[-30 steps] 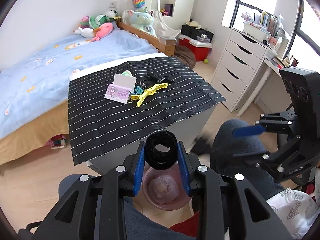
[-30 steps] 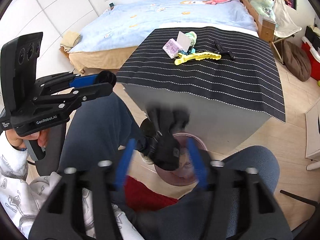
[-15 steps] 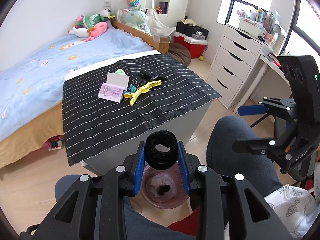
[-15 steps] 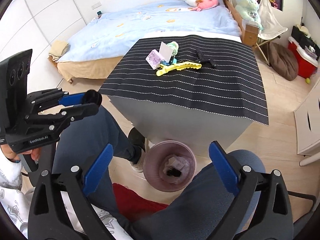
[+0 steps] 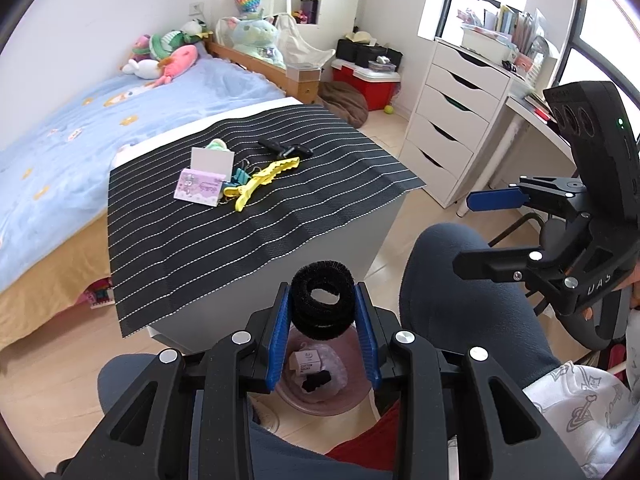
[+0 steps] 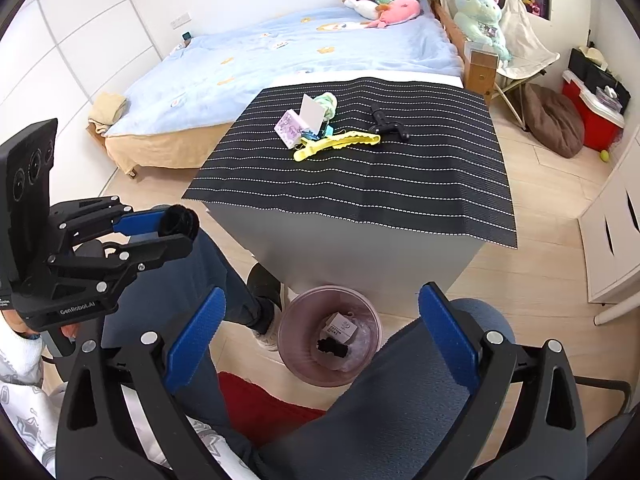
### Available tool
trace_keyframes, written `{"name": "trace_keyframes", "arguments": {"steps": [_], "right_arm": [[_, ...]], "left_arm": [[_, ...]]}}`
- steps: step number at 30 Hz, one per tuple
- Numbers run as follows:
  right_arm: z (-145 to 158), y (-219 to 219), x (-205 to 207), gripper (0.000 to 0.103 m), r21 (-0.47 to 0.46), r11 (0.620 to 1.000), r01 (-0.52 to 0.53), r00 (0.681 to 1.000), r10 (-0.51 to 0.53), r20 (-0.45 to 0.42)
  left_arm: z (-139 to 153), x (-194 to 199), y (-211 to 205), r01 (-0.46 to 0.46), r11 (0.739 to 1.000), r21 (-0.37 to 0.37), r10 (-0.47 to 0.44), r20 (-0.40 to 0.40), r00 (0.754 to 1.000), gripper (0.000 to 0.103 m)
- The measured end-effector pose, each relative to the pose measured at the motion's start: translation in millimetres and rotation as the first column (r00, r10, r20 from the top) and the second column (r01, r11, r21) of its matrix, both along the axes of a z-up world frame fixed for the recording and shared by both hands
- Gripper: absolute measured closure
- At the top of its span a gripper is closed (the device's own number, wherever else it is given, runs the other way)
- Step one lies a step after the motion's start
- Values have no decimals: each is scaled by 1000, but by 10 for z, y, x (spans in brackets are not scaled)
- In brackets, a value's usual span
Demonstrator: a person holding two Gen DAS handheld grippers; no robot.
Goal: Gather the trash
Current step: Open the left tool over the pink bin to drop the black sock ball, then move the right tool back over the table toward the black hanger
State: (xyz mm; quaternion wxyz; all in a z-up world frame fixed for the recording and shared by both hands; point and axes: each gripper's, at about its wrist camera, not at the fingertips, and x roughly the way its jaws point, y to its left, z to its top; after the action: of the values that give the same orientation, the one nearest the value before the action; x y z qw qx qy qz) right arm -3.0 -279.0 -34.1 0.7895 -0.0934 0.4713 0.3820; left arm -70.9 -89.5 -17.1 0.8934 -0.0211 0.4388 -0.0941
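My left gripper (image 5: 322,312) is shut on a black fuzzy ring (image 5: 322,300), held above a pink bin (image 5: 352,400) on the floor between the person's knees. In the right wrist view the left gripper (image 6: 176,232) and the ring (image 6: 182,220) show at the left. My right gripper (image 6: 320,300) stands open wide over the bin (image 6: 292,320), with nothing between its fingers. In the bin lie a small white box (image 6: 340,330), a black piece (image 6: 332,347) and crumpled plastic. From the left wrist view the right gripper (image 5: 480,232) hangs at the right.
A table with a black striped cloth (image 6: 360,184) carries a pink card pack (image 6: 289,127), a yellow hair clip (image 6: 336,145), a black tool (image 6: 386,124) and small clips. A bed (image 6: 280,60), white drawers (image 5: 452,120) and the person's legs (image 6: 400,392) surround the bin.
The right gripper's jaws have spread wide and the black piece that was between them now lies in the bin. The left gripper still holds the ring in place.
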Motion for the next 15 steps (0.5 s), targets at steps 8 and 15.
{"name": "trace_keyframes", "arguments": {"steps": [8, 15], "right_arm": [[8, -63, 26, 7, 10, 1000, 15, 1000, -15, -4], [5, -83, 35, 7, 13, 1000, 18, 1000, -18, -9]], "left_arm": [[2, 7, -93, 36, 999, 1, -36, -6, 999, 69], [-13, 21, -70, 7, 1000, -25, -7, 2, 1000, 14]]}}
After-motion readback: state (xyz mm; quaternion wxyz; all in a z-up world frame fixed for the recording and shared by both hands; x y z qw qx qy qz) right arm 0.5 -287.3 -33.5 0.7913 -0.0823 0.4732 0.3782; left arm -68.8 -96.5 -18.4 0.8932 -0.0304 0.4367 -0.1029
